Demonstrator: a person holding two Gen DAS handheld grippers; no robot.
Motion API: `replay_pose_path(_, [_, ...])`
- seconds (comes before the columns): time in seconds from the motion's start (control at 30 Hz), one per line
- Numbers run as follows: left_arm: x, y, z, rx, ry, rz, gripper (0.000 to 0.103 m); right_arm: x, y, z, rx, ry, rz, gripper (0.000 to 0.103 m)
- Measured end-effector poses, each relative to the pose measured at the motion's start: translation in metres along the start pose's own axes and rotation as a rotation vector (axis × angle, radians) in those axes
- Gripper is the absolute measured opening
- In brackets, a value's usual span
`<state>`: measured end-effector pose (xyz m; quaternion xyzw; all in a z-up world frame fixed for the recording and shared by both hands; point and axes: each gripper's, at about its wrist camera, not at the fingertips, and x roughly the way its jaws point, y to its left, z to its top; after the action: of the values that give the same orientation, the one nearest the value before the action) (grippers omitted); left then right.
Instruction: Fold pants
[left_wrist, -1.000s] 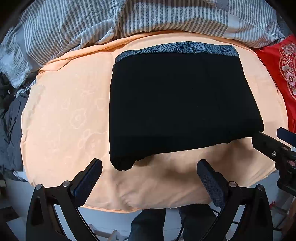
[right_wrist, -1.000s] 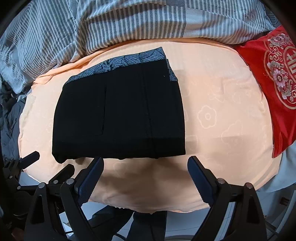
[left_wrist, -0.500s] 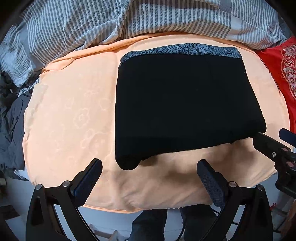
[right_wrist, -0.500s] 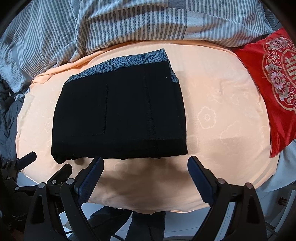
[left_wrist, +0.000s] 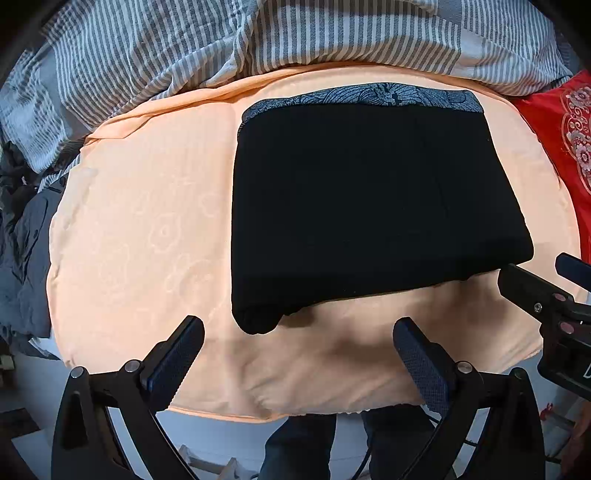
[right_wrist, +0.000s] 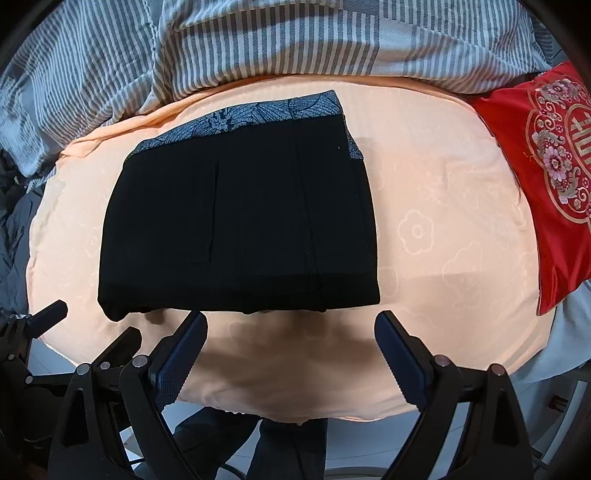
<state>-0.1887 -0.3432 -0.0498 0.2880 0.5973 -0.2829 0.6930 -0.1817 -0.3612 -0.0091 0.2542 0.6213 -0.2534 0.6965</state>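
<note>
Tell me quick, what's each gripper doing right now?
Left gripper: open, holding nothing, just short of the folded black fabric pants.
Right gripper: open, holding nothing, at the pants' near edge.

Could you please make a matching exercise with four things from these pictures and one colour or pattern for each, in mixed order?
Things:
1. pants
2. blanket
3. pillow
4. duvet

Colours:
A. grey and white stripes
B. black, with a blue patterned band
C. red, with flowers
D. peach

Pairs: 1-B, 2-D, 3-C, 4-A
</note>
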Motion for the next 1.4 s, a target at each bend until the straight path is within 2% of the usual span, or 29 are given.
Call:
replay_pose_path(0.6, [0.0, 0.0, 0.001, 0.001, -0.008, 0.006, 0.103, 0.003, -0.004, -0.001, 0.016, 0.009, -0.009, 0.094])
replay_pose_path(1.17, [0.008, 0.004, 0.004, -0.036, 0.025, -0.006, 0.103, 0.009, 0.0, 0.001, 0.007, 0.028, -0.009, 0.094])
replay_pose_path(1.4, [0.005, 0.003, 0.005, -0.028, 0.004, -0.017, 0.103, 0.011, -0.001, 0.001, 0.012, 0.032, -0.007, 0.094])
